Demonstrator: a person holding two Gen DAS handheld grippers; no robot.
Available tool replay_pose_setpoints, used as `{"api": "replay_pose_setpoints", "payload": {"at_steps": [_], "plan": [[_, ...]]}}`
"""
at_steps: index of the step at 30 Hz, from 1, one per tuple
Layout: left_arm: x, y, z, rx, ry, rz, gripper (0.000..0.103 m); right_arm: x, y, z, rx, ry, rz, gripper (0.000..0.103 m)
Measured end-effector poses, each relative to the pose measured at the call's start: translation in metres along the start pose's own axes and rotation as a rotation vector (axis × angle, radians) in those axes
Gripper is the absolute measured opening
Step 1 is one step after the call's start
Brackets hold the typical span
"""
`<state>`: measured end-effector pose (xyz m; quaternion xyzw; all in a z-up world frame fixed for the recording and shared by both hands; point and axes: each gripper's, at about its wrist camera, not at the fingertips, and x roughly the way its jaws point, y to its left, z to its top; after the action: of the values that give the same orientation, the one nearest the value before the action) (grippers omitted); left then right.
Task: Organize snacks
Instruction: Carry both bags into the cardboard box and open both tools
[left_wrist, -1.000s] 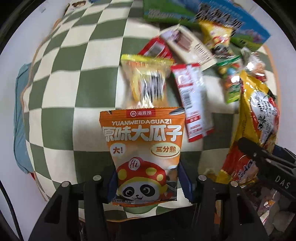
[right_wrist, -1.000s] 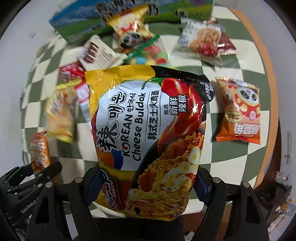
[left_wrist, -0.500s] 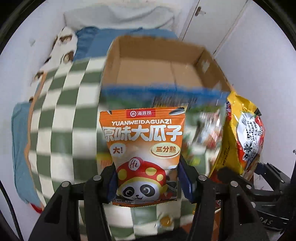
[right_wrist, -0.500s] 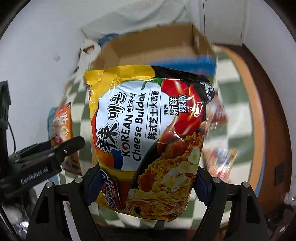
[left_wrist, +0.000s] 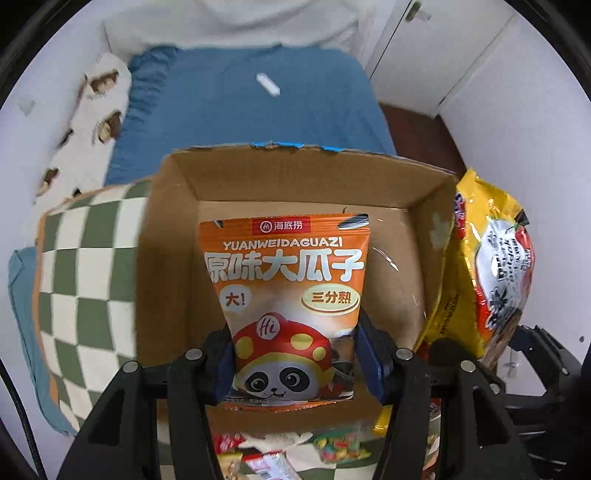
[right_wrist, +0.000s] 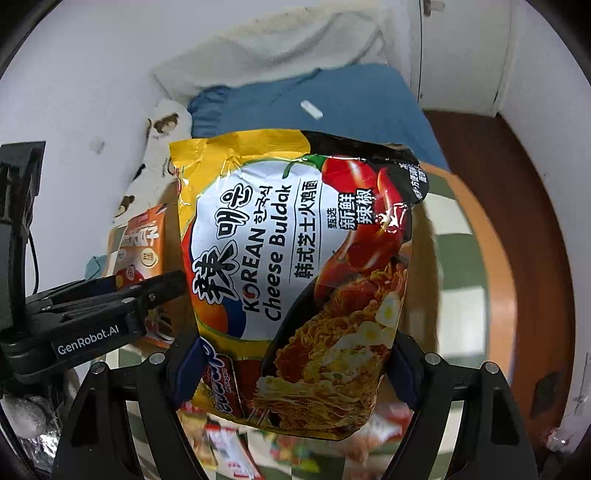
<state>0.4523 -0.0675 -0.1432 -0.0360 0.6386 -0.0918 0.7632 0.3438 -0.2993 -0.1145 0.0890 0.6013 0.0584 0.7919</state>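
**Two packets in the air over the box**

Two grippers, two snacks, both held firm. The left gripper (left_wrist: 293, 363) is clamped on the orange sunflower-seed packet (left_wrist: 286, 280), its blue pads squeezing the lower sides just beside the panda print, and the packet stands upright in front of the camera. Right behind it gapes the open cardboard box (left_wrist: 400, 280), bare brown floor showing, with a torn blue strip along its far rim. The box sits on the green-and-white checked cloth (left_wrist: 81, 273), a blue blanket (left_wrist: 251, 110) stretching beyond.

Over on the right, the right gripper (right_wrist: 291, 373) grips the big yellow noodle bag (right_wrist: 295, 266) by its bottom edge, jaws spread wide around it, the bag rising tall and slightly crinkled. From this view the orange packet (right_wrist: 142, 247) and the left gripper's black frame (right_wrist: 99, 314) sit just beside it on the left. A few loose snacks (left_wrist: 336, 445) lie blurred on the cloth below both grippers.
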Motion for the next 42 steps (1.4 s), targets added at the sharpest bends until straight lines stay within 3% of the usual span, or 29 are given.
{"api": "replay_pose_setpoints", "payload": {"at_steps": [4, 10, 11, 13, 14, 15, 26, 30, 42], "plan": [[0.045, 0.008, 0.031, -0.033, 0.093, -0.016, 0.054, 0.042, -0.009, 0.032, 0.013, 0.097, -0.013, 0.084], [0.086, 0.012, 0.056, -0.055, 0.164, -0.005, 0.055, 0.1, -0.017, 0.045, 0.028, 0.25, -0.008, 0.085], [0.088, 0.012, 0.058, -0.059, 0.165, -0.008, 0.058, 0.104, -0.019, 0.047, 0.031, 0.273, -0.011, 0.085], [0.089, 0.011, 0.062, -0.057, 0.156, -0.011, 0.082, 0.109, -0.022, 0.054, 0.018, 0.286, -0.02, 0.091], [0.089, 0.012, 0.064, -0.056, 0.151, -0.003, 0.096, 0.109, -0.023, 0.056, 0.006, 0.283, -0.029, 0.096], [0.088, 0.012, 0.065, -0.055, 0.146, 0.003, 0.097, 0.107, -0.026, 0.056, -0.006, 0.277, -0.037, 0.096], [0.062, 0.022, 0.032, -0.082, 0.097, 0.044, 0.097, 0.078, -0.038, 0.032, 0.026, 0.228, -0.084, 0.097], [0.04, 0.025, 0.014, -0.074, 0.022, 0.061, 0.097, 0.064, -0.031, 0.011, 0.028, 0.185, -0.086, 0.097], [-0.041, 0.015, -0.039, -0.02, -0.244, 0.116, 0.097, -0.003, 0.009, -0.026, -0.057, -0.072, -0.196, 0.097]]}}
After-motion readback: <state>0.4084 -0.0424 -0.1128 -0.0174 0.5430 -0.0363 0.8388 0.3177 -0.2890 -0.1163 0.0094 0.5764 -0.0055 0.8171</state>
